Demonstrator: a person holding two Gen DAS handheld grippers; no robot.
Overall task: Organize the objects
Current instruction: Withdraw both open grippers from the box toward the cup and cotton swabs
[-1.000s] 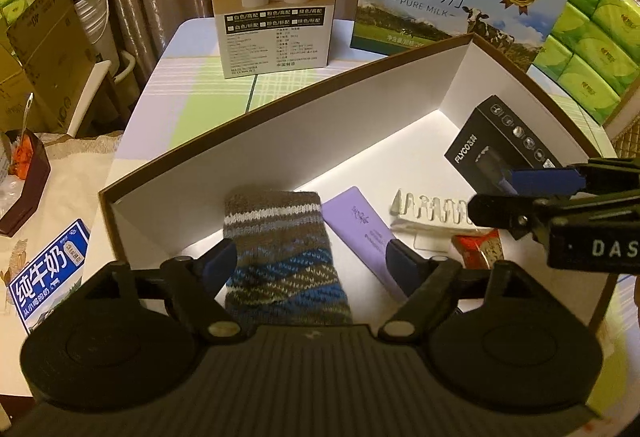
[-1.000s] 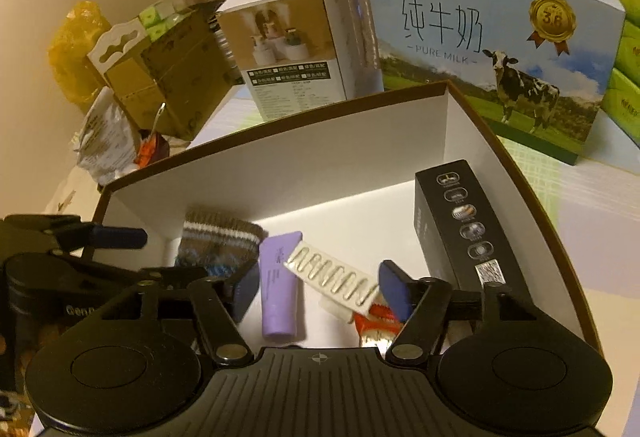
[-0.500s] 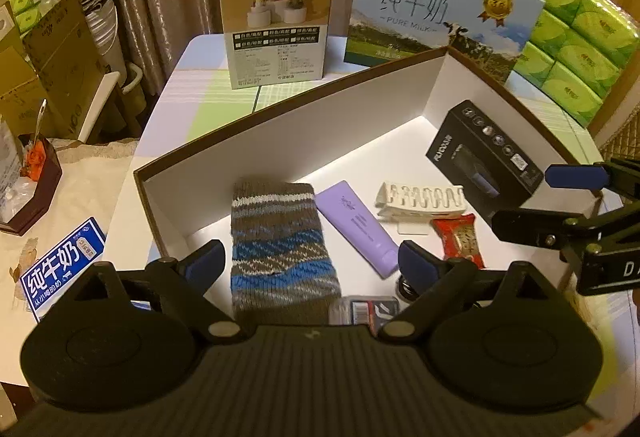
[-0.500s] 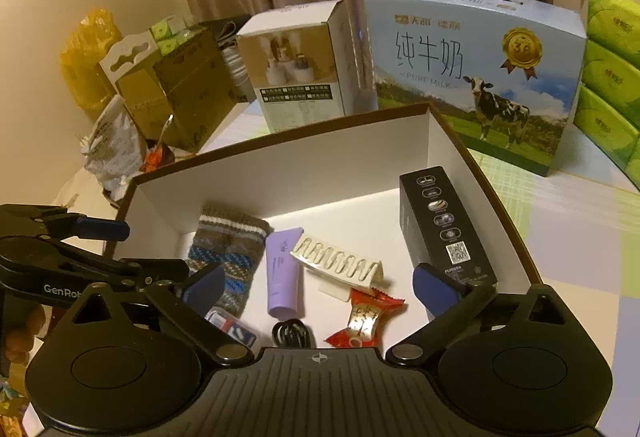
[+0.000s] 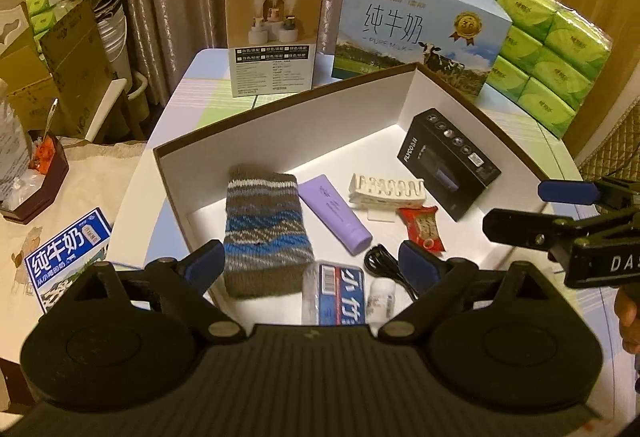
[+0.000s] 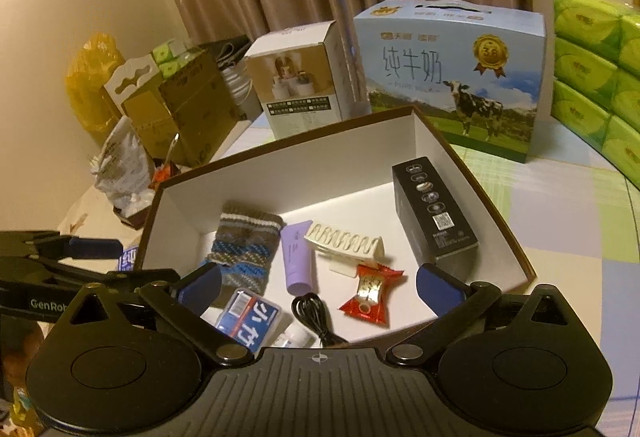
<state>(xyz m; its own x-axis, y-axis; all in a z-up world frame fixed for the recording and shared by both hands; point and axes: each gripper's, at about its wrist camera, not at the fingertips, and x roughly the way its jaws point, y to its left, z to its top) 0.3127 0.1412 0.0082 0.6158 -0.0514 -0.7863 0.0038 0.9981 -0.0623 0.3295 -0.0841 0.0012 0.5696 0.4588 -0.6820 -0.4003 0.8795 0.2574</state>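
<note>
Holding sock [image 5: 262, 229], tube [image 5: 334, 213]: box [image 5: 280, 117]

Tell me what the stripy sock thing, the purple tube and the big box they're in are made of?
The stripy pouch looks like knitted yarn: ribbed stitches, fuzzy matte bands. The purple tube seems soft plastic, smooth with a slight sheen. The open box looks like cardboard: thin stiff walls, matte white inside, brown edge.

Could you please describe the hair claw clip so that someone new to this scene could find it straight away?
Look inside the open white-lined box on the table. Near its middle, the hair claw clip lies between the purple tube and the black carton, just behind the red candy wrapper. It is the only cream-coloured item, with a row of interlocking teeth.
</note>
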